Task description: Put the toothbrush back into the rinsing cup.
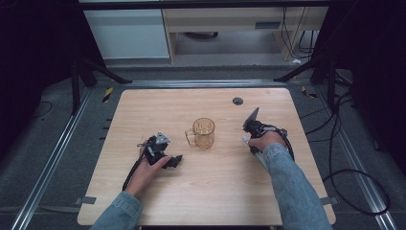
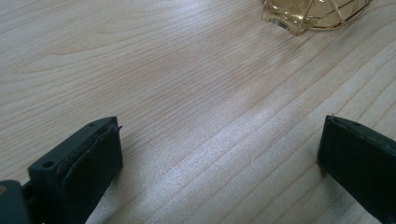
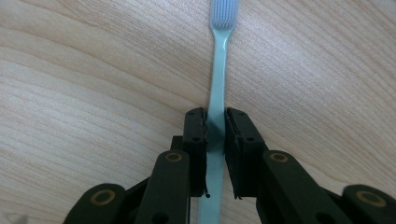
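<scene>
The person wears long sleeves of faded blue denim (image 1: 292,187), which enter from the lower edge of the high view, with a folded cuff at each wrist. Each hand carries a black two-jaw gripper: the left gripper (image 1: 178,159) in the lower left part of the frame, and the right gripper (image 3: 215,133) with flat black jaws, brass-coloured rivets (image 3: 103,196) and small screw holes. A grey triangular plate (image 1: 252,116) sits on top, and a black cable (image 1: 131,173) trails from the body.
</scene>
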`<state>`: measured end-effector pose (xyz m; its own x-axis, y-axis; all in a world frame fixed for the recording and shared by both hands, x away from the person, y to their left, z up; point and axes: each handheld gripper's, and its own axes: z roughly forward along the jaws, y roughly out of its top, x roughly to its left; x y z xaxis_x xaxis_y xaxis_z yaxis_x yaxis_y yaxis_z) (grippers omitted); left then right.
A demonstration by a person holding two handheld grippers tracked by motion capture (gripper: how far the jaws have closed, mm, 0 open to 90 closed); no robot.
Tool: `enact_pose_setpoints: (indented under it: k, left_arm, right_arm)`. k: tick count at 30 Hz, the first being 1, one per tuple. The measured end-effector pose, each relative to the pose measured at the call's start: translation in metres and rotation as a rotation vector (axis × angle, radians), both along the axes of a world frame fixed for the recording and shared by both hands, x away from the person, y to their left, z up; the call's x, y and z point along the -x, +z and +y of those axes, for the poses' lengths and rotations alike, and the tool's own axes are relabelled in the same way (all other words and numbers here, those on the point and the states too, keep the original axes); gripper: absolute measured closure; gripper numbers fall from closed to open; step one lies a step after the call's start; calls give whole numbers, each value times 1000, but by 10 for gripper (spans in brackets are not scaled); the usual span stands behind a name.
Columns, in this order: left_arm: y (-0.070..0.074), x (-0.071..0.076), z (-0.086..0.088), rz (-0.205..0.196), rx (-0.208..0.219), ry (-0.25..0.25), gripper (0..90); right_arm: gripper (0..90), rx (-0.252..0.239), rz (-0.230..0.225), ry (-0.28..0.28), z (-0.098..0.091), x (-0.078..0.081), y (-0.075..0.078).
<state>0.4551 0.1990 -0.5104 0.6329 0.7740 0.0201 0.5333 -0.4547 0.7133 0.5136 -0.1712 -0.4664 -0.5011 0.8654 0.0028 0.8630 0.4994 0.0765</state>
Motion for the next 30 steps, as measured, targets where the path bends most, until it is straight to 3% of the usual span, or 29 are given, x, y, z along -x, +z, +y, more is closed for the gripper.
enact_pose_setpoints:
  k: [6,16,20,24,30]
  left_arm:
    - [0,0,0,0,0,0,0]
    - [0,0,0,0,0,0,0]
    - [0,0,0,-1,-1,0,0]
    - [0,0,0,0,-1,-1,0]
    - [0,0,0,0,0,-1,0]
  right_arm:
    - [793,-8,-4,10,0,0,1]
    - [794,-83,-50,-3,-6,3,19]
    - [794,-133,-89,-8,-8,7,32]
    - [794,-144,-107,-9,-10,8,37]
    - [794,-206,-188,2,-15,13,50]
